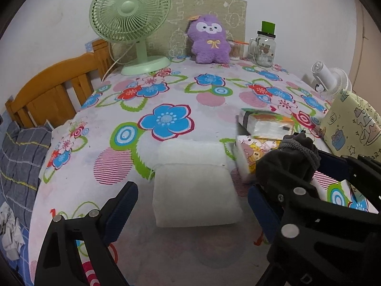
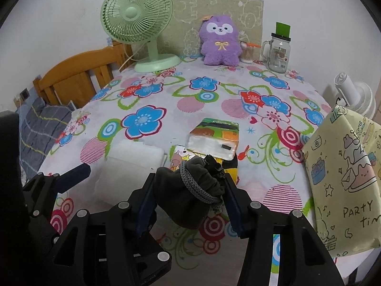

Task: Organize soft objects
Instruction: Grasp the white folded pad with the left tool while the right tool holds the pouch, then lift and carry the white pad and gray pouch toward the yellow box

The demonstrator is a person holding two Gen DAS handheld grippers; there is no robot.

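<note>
Softness is the main thing about the dark pouch [image 2: 190, 190]: a limp grey cloth bag tied round with a braided cord [image 2: 197, 190], which sags below the pads and bulges over them. It looks light and will not slip much, but it will fold wherever it is pinched. The right gripper [image 2: 189, 194] is clenched on it across the body, one pad on each side, and holds it above the near part of the floral cloth [image 2: 166, 90]. A hold on the full body, as now, seems safer than one on the gathered neck or the cord. Its long axis runs from the near, hanging bottom up to the puckered neck, which points far and slightly right, towards the tissue packs [image 2: 212, 138].

The left gripper [image 1: 190, 205] is released, its jaws wide to either side of the white pad [image 1: 195, 190] without pressing on it. That pad lies flat on the cloth, near and left of the packs. It looks spongy and light, though blur makes its material hard to judge; its short sides face left and right, so the jaws would close across its width.
</note>
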